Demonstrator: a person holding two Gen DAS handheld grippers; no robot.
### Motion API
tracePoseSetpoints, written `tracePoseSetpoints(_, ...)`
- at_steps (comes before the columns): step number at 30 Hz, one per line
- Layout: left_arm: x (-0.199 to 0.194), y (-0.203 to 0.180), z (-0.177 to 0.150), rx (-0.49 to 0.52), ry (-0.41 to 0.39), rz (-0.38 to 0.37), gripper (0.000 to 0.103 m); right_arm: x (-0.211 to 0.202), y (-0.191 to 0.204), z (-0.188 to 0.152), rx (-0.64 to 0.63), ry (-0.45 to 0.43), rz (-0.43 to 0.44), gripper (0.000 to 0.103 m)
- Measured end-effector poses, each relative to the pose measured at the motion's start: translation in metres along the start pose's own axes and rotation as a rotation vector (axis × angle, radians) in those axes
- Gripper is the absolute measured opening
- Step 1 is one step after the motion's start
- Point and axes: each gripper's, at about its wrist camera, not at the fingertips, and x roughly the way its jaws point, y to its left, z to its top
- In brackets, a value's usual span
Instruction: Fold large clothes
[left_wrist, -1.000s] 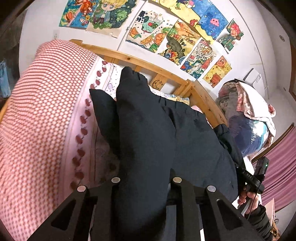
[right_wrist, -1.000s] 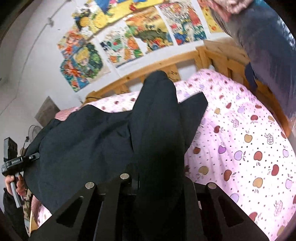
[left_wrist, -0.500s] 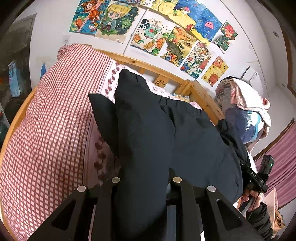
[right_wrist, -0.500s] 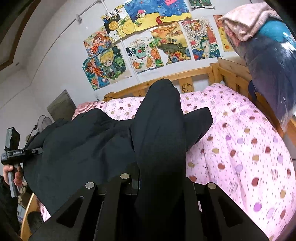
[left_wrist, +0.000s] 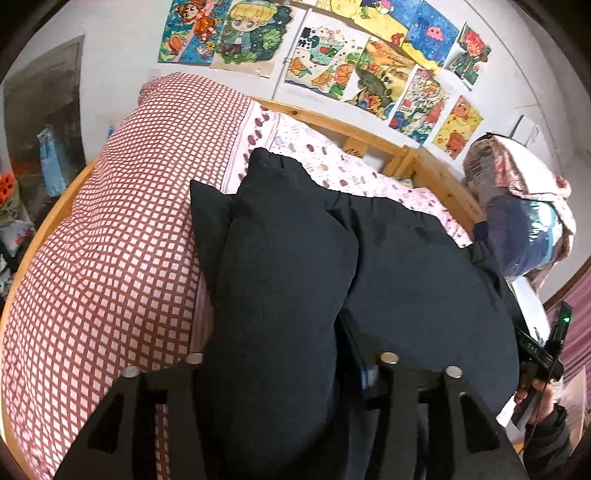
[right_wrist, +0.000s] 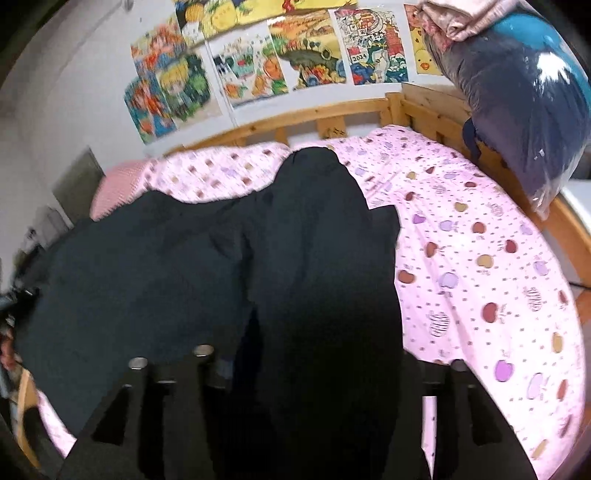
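The dark navy garment (left_wrist: 424, 280) is large and matte, bunched into thick soft folds, and is held stretched above the pink apple-print bedsheet (right_wrist: 480, 258), beside the red-checked quilt (left_wrist: 110, 258). The left gripper (left_wrist: 288, 373) pinches one gathered end of it. The right gripper (right_wrist: 306, 365) appears to clamp the other end, though that view is blurred and cloth hides the fingertips.

Matte black left tongs (left_wrist: 284, 373) and right tongs (right_wrist: 295, 365) carry silver screws; dark sleeve (left_wrist: 550, 439).
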Motion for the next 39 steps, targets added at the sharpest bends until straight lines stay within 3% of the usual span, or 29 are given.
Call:
tracePoseSetpoints(3, -0.002, 0.001, -0.005, -0.012, -0.006, 0.059, 0.08, 0.0, 0.007, 0.001, -0.047, 0.014, -0.087, 0.07)
tracePoseSetpoints(5, -0.006, 0.0, -0.009, -0.01, -0.019, 0.084, 0.083, -0.005, 0.01, 0.002, -0.077, -0.006, -0.176, 0.089)
tracePoseSetpoints(7, -0.009, -0.002, -0.011, -0.006, -0.031, 0.109, 0.088, -0.014, 0.01, 0.003, -0.097, -0.041, -0.203, 0.091)
tracePoseSetpoints(11, -0.017, -0.012, -0.017, 0.017, -0.055, 0.193, 0.101, -0.025, 0.007, 0.003, -0.058, -0.048, -0.167, 0.092)
tracePoseSetpoints(19, -0.045, -0.036, -0.028, 0.094, -0.154, 0.278, 0.103, -0.049, 0.007, -0.014, 0.011, -0.14, -0.121, 0.096)
tracePoseSetpoints(29, -0.088, -0.067, -0.047, 0.131, -0.211, 0.237, 0.103, -0.096, 0.031, -0.025, -0.005, -0.252, -0.063, 0.096)
tracePoseSetpoints(39, -0.121, -0.096, -0.079, 0.197, -0.232, 0.202, 0.103, -0.142, 0.059, -0.05, -0.031, -0.305, -0.017, 0.096)
